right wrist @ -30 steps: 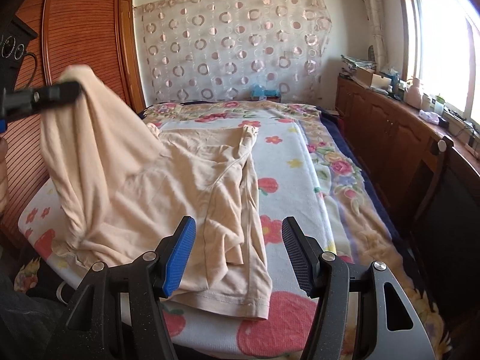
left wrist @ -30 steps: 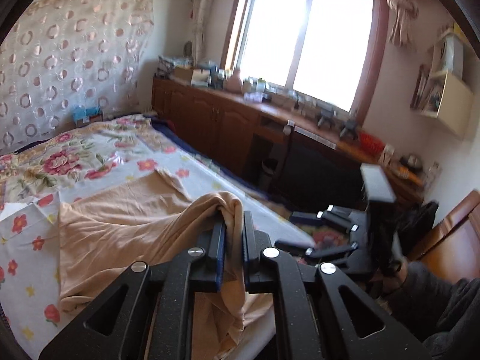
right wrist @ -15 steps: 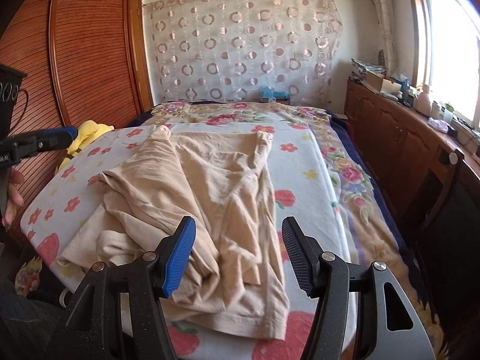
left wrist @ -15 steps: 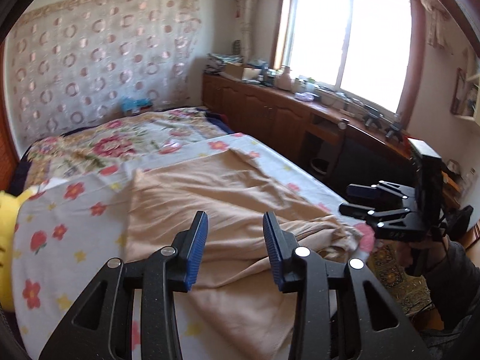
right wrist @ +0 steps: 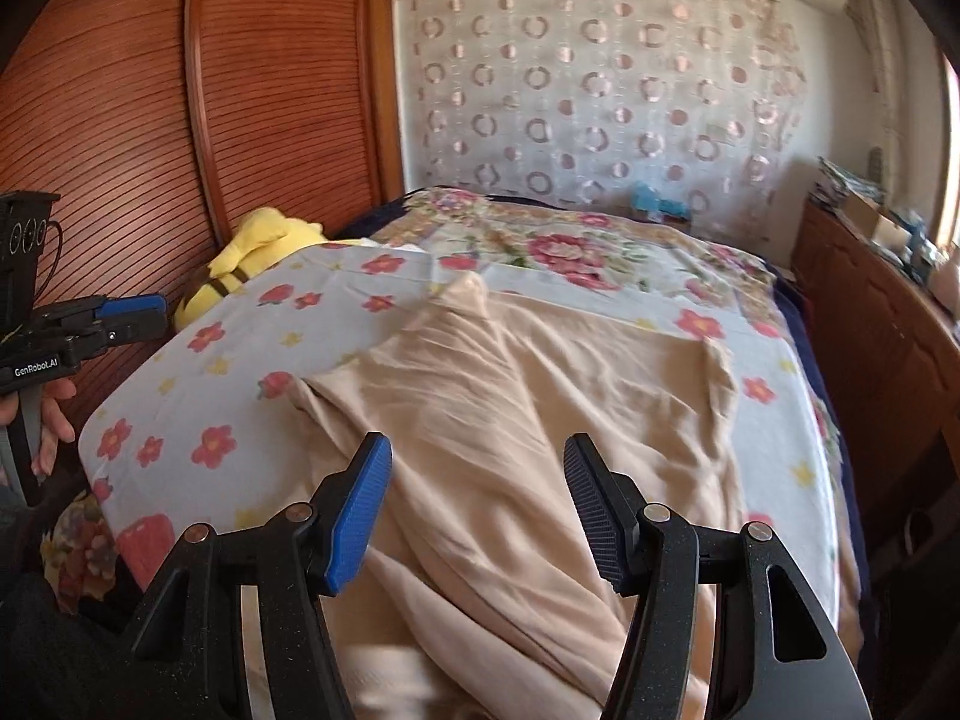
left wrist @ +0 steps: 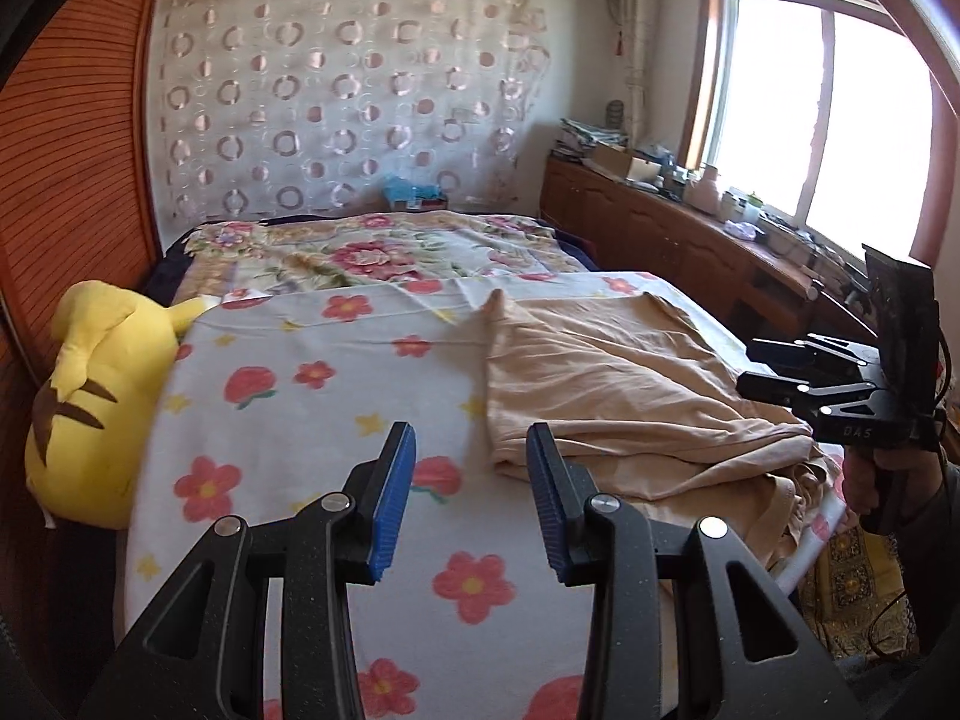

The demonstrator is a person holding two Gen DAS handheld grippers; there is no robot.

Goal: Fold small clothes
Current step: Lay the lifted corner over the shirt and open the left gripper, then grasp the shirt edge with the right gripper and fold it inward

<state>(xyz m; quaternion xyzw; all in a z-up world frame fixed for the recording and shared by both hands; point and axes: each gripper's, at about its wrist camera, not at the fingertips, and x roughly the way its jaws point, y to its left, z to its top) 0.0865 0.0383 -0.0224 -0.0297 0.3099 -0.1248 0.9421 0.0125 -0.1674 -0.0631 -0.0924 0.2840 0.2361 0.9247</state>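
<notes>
My left gripper has let the beige garment drop, half folded, on the bed. Both jaws stand open, holding nothing; the right gripper hovers over its near edge.

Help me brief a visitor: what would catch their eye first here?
The beige garment lies rumpled across the flowered bed sheet, released by both grippers. A bright yellow plush toy sits at the bed's left edge beside the wooden wardrobe.

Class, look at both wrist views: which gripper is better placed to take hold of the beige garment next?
Right, probably. The right gripper hangs open directly over the beige garment; the left gripper is over bare floral sheet beside its edge.
</notes>
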